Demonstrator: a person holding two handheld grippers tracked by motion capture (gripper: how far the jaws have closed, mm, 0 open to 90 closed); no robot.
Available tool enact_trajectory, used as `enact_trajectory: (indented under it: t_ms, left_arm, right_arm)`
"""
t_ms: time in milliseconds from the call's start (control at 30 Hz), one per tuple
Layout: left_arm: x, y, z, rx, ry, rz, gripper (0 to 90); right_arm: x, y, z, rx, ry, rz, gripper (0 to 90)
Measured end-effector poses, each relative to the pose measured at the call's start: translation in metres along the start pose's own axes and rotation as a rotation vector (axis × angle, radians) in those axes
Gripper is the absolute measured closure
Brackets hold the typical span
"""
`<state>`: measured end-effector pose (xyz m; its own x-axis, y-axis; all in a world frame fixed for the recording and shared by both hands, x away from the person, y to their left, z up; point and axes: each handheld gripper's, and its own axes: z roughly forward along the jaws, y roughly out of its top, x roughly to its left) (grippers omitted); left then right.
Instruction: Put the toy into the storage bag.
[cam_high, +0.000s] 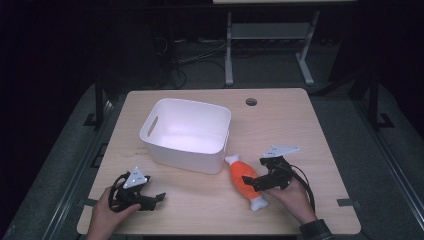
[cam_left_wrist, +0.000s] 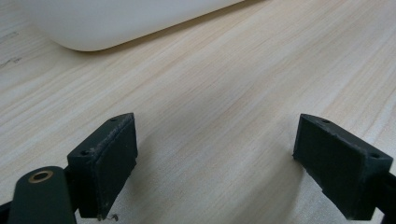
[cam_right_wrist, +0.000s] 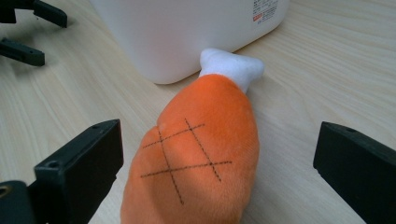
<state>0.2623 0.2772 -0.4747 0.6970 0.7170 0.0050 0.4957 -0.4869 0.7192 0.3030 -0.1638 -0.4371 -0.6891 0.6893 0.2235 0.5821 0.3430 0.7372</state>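
An orange plush drumstick (cam_high: 244, 181) with white bone ends lies on the wooden table (cam_high: 285, 130), one end touching the white bin (cam_high: 165, 152). My right gripper (cam_high: 255, 171) is open around it. In the right gripper view the drumstick (cam_right_wrist: 201, 149) lies between the two black jaws with a gap on each side, so the pads do not press it, and the bin (cam_right_wrist: 187, 37) stands just behind. My left gripper (cam_high: 154, 189) rests near the front left of the table, open. Its jaws (cam_left_wrist: 215, 163) stand wide over bare wood with nothing between them.
The bin is empty and stands left of the table's middle; its rounded lower wall (cam_left_wrist: 116, 23) shows at the top of the left gripper view. A cable hole (cam_high: 251, 102) sits near the far edge. The left gripper (cam_right_wrist: 28, 32) appears far off in the right gripper view.
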Motion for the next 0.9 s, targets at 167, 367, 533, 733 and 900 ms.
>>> enact_trajectory:
  t_ms: [167,367,533,733,900]
  left_arm:
    - [0.0,0.0,0.0,0.002,0.0,0.001,12.7]
    - [0.0,0.0,0.0,0.002,0.0,0.0,12.7]
    - [0.0,0.0,0.0,0.001,0.0,0.0,12.7]
    - [0.0,0.0,0.0,0.004,0.0,0.001,12.7]
    - [0.0,0.0,0.0,0.003,0.0,0.001,12.7]
  right_arm:
    - [0.0,-0.003,0.014,0.022,0.001,0.007,1.1]
    - [0.001,-0.005,0.022,0.047,0.004,-0.011,1.1]
    - [0.001,-0.007,0.027,0.064,0.009,-0.011,1.1]
    - [-0.001,-0.011,0.031,0.071,0.049,-0.008,4.7]
    - [0.0,-0.012,0.034,0.088,0.063,-0.004,5.8]
